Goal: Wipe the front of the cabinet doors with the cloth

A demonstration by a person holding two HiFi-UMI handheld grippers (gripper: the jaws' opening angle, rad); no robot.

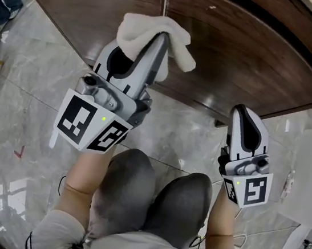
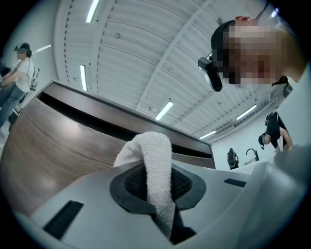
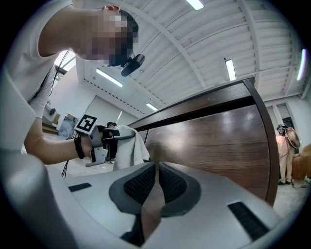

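Cloth (image 1: pixel 139 29) in left tongs (image 1: pixel 163 41) near cabinet doors (image 1: pixel 242 41); right tongs (image 1: pixel 242 111) empty, together.

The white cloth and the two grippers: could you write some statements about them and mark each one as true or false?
1. The left gripper is shut on the white cloth. True.
2. The right gripper holds a second cloth. False: its jaws are together with nothing between them.
3. The cabinet doors are dark brown wood. True.
4. The cloth lies on the grey floor. False: the left gripper holds it up in front of the cabinet doors.
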